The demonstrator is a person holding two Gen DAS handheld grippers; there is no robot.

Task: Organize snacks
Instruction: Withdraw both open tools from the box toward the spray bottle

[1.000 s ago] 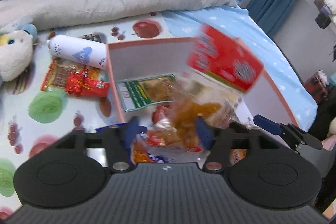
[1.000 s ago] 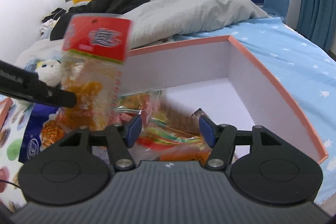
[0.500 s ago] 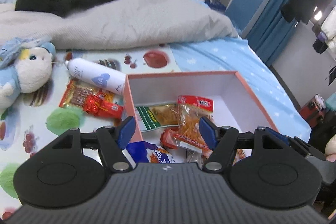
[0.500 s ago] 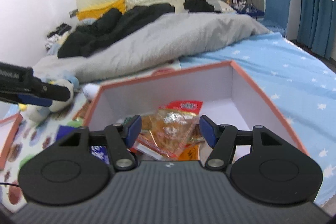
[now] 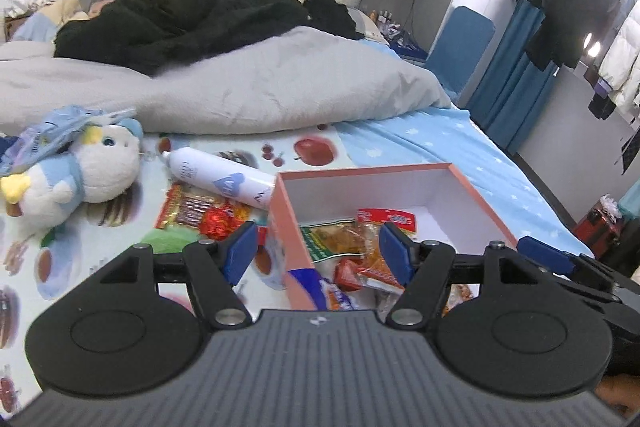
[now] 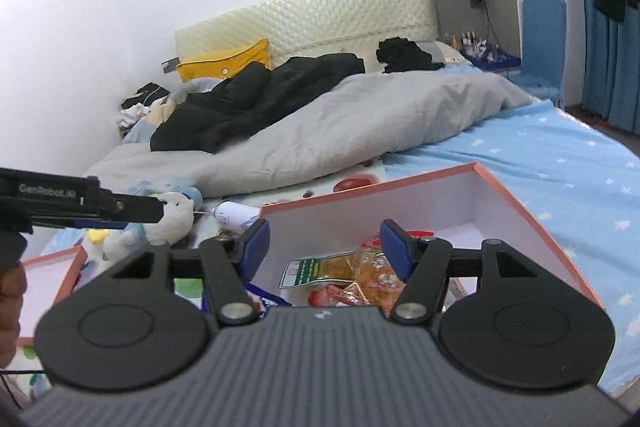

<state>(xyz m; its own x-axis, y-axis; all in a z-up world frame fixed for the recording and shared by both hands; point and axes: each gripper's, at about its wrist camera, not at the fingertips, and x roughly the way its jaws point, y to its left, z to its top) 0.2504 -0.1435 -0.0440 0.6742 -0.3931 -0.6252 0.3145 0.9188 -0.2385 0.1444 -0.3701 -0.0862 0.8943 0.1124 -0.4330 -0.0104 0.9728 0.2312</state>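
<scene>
now, snack packets sit piled in the near part of the box (image 5: pixel 468 187), a white-walled carton with a salmon-pink rim lying on the bed. on top: a clear packet with a red header (image 5: pixel 378 227) showing orange pieces, and just at its 9 o'clock a green-labelled packet (image 5: pixel 328 241), the two touching. a small red wrapper (image 5: pixel 347 273) lies at their 6 o'clock, and a blue-and-white bag (image 5: pixel 320 287) leans at the box's near left corner. far half of the box floor is bare white.

outside the box, at its 9 o'clock on the fruit-print sheet (image 5: pixel 120 215): a flat red-and-gold snack pack (image 5: pixel 200 213), with a white spray can (image 5: pixel 224 181) lying on its side just beyond it, its base end close to the box's corner. further toward 9 o'clock, a white-and-blue plush toy (image 5: pixel 88 171).

left gripper (image 5: pixel 316 253): fingers spread, nothing between them, held above the box's left wall. right gripper (image 6: pixel 324 247): fingers likewise released and empty, raised over the box's near edge; its blue tip shows at 3 o'clock in the left wrist view.

beyond, a grey duvet (image 5: pixel 260 87) crosses the bed, black clothing (image 5: pixel 180 19) heaped on it. a second pink-rimmed tray (image 6: pixel 52 275) lies at 9 o'clock in the right wrist view.
</scene>
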